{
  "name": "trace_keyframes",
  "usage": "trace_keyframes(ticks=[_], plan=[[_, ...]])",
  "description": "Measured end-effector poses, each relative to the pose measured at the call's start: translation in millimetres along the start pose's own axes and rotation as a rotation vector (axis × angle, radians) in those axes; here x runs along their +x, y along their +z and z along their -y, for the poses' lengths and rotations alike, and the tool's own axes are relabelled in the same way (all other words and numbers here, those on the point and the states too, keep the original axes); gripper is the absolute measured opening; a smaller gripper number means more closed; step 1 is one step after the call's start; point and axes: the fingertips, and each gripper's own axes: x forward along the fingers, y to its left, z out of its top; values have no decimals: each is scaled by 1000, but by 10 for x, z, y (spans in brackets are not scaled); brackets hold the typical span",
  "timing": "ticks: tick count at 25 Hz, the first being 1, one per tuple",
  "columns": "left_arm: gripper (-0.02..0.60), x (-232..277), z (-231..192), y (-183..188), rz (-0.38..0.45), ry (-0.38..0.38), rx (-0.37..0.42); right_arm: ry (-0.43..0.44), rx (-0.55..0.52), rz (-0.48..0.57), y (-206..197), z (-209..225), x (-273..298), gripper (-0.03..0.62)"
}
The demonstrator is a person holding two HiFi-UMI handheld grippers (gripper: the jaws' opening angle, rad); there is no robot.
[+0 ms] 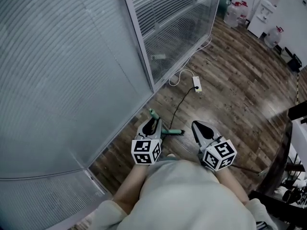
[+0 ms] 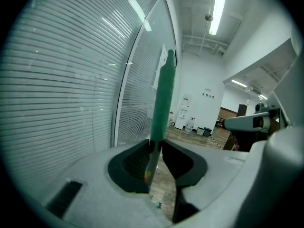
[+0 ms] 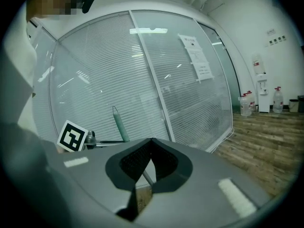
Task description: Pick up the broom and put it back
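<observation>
The broom has a green grip (image 2: pixel 164 99) on a thin metal pole. My left gripper (image 1: pixel 152 121) (image 2: pixel 156 144) is shut on it where the grip meets the pole. The grip's tip (image 1: pixel 152 113) pokes out past the jaws toward the glass wall. From the right gripper view the grip (image 3: pixel 118 125) stands beside the left gripper's marker cube. My right gripper (image 1: pixel 195 124) (image 3: pixel 152 140) has its jaws closed, with the thin pole (image 3: pixel 147 176) passing between them. A thin rod (image 1: pixel 249 170) runs off low to the right. The broom head is hidden.
A glass partition with blinds (image 1: pixel 72 80) fills the left. A white power strip (image 1: pixel 196 84) and its cable lie on the wooden floor ahead. Water jugs (image 1: pixel 235 11) and a dispenser (image 1: pixel 264 13) stand far back. Dark furniture (image 1: pixel 288 176) sits at the right.
</observation>
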Motion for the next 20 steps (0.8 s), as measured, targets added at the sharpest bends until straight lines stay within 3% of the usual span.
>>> trace_keyframes(ticks=[11, 20], plan=[[84, 15, -553, -56, -2, 79, -41, 59, -29, -64, -100, -187, 347, 6], [84, 169, -789, -22, 11, 155, -77, 113, -48, -76, 35, -73, 563, 6]])
